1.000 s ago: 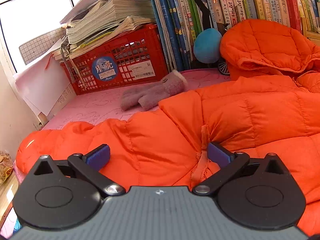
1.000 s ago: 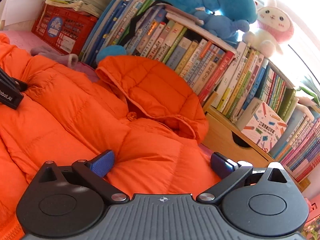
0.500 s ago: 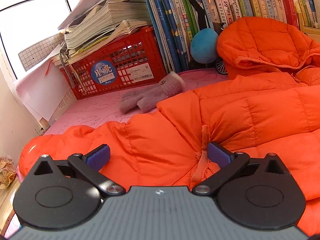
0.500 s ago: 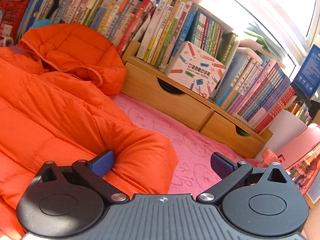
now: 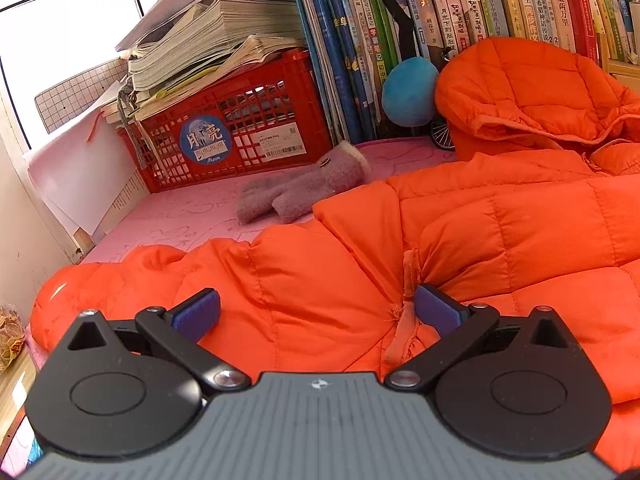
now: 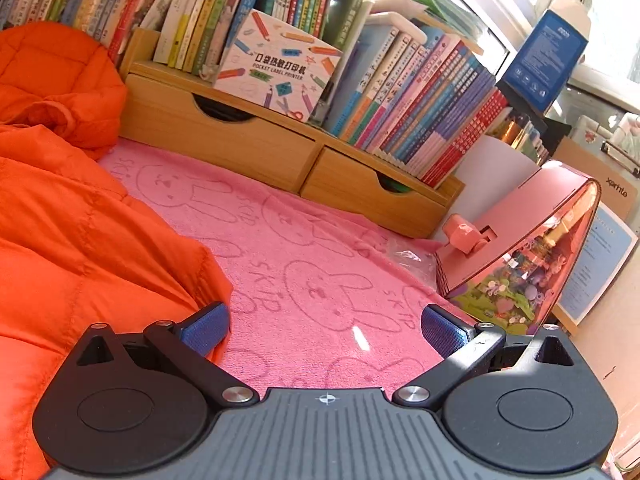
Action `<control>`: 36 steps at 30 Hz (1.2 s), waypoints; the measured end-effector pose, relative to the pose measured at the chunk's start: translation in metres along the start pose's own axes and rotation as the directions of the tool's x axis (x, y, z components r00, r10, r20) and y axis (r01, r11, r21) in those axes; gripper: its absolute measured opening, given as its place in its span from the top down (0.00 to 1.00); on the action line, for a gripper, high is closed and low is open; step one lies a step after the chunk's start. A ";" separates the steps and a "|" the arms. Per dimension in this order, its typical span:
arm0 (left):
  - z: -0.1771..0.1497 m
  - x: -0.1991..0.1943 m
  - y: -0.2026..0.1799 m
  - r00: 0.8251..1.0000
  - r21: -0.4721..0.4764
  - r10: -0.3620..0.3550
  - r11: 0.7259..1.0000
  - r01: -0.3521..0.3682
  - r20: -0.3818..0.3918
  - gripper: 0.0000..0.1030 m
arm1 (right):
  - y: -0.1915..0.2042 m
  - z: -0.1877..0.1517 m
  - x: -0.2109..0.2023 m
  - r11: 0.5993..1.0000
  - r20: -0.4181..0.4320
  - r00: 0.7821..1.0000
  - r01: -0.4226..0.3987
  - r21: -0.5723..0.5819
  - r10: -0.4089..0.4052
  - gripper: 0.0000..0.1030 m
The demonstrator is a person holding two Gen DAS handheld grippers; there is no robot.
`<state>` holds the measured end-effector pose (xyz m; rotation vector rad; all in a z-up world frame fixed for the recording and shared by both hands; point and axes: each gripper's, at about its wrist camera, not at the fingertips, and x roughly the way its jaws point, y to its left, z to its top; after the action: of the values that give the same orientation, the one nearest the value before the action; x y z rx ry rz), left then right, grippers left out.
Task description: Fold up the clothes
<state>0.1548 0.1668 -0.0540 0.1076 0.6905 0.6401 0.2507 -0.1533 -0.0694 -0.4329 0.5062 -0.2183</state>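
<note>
In the left wrist view, the left gripper (image 5: 318, 312) has its fingers wide apart over the orange down jacket (image 5: 500, 232), which lies on the pink towel (image 5: 188, 216). A grey mitten (image 5: 304, 190) lies just behind the jacket.

In the right wrist view, the right gripper (image 6: 326, 326) is also wide, holding nothing, beside the jacket's edge.

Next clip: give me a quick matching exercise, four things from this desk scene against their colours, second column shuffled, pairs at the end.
Things:
1. puffer jacket
2. mitten
3. plastic crate
4. towel

Colours:
A. pink with rabbit outlines
B. red
C. orange
D. greyish mauve

Pairs: 1-C, 2-D, 3-B, 4-A
</note>
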 end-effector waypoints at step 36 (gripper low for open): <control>-0.002 0.000 0.006 1.000 -0.033 -0.027 0.999 0.027 -0.011 0.00 | 0.033 -0.002 -0.044 0.934 0.043 0.933 -0.357 -0.010 0.357 0.00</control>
<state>0.1506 0.1719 -0.0535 0.0640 0.6915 0.6262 0.2156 -0.1116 -0.0670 -0.3388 0.5327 0.1435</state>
